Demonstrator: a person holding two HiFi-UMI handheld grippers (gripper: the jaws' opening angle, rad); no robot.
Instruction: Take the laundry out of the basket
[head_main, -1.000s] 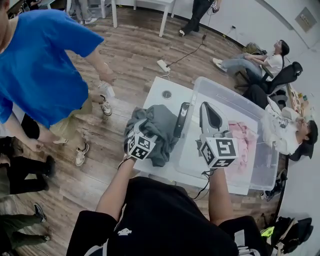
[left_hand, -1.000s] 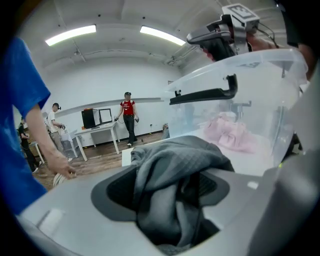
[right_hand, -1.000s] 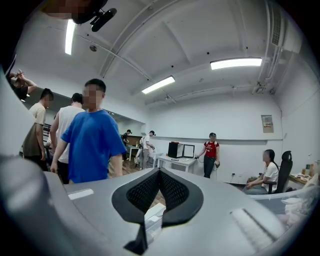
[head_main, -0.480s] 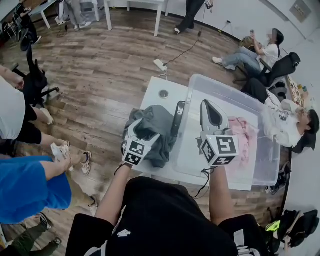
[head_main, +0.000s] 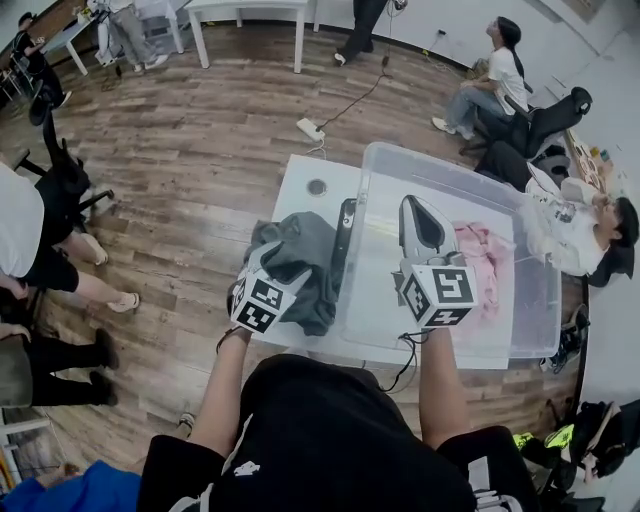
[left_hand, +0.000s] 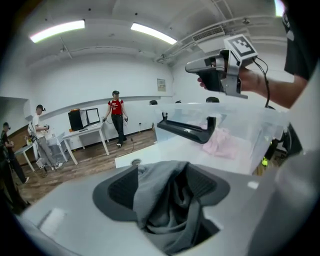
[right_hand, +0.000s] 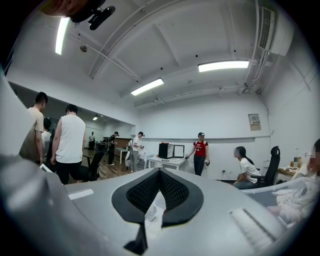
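Note:
A grey garment (head_main: 308, 262) lies bunched on the white table (head_main: 300, 190), left of the clear plastic basket (head_main: 440, 172). My left gripper (head_main: 288, 258) is on its near side, and its jaws are closing with a fold of the grey garment (left_hand: 165, 200) pinched between the pads (left_hand: 116, 187). A pink garment (head_main: 482, 268) lies inside the basket at its right end. My right gripper (head_main: 419, 208) hovers above the basket's middle, shut and empty. In the right gripper view the right gripper (right_hand: 159, 176) points out at the room. A black handle (head_main: 345, 230) sits on the basket's left rim.
People sit on chairs (head_main: 548, 118) to the right of the basket, close to its far end. A power strip (head_main: 308, 128) with its cable lies on the wooden floor beyond the table. More people and an office chair (head_main: 62, 172) stand at the left.
My left gripper has drawn slightly back toward me, with the grey cloth still at its tips. The person in blue has left the left side. My right gripper has barely moved.

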